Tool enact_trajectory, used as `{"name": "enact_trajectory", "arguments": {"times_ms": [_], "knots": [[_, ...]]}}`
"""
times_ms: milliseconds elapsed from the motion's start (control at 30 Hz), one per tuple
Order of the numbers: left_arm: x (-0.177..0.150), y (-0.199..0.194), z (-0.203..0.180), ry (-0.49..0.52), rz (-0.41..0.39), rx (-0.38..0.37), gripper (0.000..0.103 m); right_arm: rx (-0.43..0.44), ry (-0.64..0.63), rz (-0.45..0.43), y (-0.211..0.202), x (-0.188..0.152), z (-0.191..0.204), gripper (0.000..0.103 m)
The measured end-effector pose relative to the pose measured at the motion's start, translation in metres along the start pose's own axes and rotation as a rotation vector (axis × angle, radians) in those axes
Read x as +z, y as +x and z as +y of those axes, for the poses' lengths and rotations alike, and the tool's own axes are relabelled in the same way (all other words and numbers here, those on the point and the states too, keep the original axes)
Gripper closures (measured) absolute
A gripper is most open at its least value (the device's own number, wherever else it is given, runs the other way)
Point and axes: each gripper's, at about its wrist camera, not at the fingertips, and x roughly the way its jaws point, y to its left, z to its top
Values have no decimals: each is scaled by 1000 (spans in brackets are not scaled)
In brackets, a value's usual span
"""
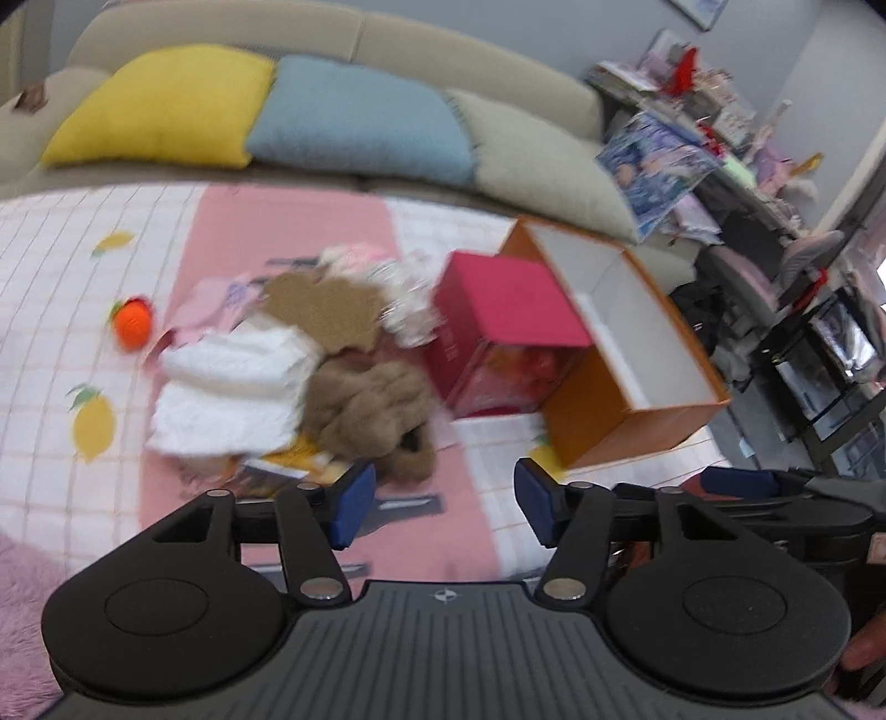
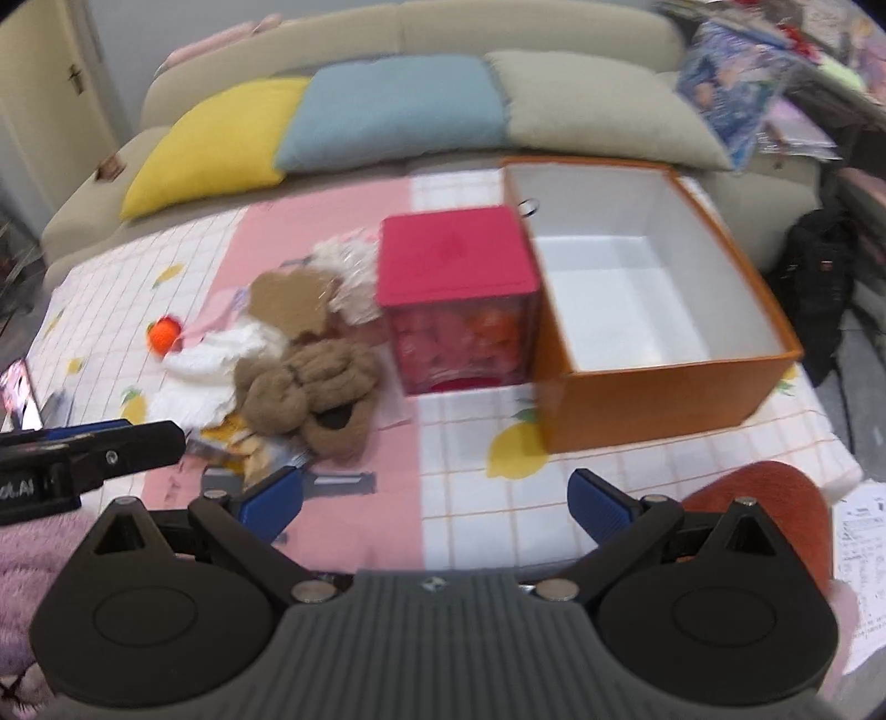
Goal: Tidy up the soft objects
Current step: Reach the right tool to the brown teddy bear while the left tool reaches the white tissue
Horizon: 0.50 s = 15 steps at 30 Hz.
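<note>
Both grippers hang above the near edge of a checked white and pink mat with yellow lemon prints (image 2: 470,487). The left gripper (image 1: 444,501) has its two blue-padded fingers apart and holds nothing. The right gripper (image 2: 436,501) also has its blue fingers wide apart, with nothing between them. In the right wrist view the left gripper shows as a black bar at the left border.

The soft things lie in one heap on the pink stripe of the mat, in front of both grippers. The heap has a fluffy brown knitted bundle (image 1: 368,401) at its near side, and a folded white fluffy cloth (image 1: 232,387) touches it on the left. A flat tan piece of felt-like material (image 1: 326,310) lies on top behind them, and a pale cream fluffy item (image 1: 404,293) is at the back, against the red box. A small orange ball-like toy (image 1: 133,324) lies apart, to the left of the heap.

Just right of the heap stands a red box with a see-through front (image 2: 459,299). Beside it, touching or almost touching, is a large open orange cardboard box with a white inside (image 2: 659,399).

Behind the mat there is a beige sofa (image 2: 498,33) with a yellow cushion (image 2: 216,144), a blue cushion (image 2: 393,111) and a grey-beige cushion (image 2: 598,105) in a row.
</note>
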Motion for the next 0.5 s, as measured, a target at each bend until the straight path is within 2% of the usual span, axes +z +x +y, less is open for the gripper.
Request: {"name": "enact_trajectory", "arguments": {"times_ms": [100,200,333,400,500], "knots": [[1,2,19,-24,22,21,42,73,-37,65,16,5,7,17],[2,7,33,-16,43,47,46,109,-74,119,35,13,15,28],[7,16,49,-8,51,76,46,150,-55,172,64,29,22,28],[11,22,55,7,34,103,46,142,-41,179,77,36,25,28],[21,33,68,-26,20,108,46,140,18,198,97,46,28,27]]}}
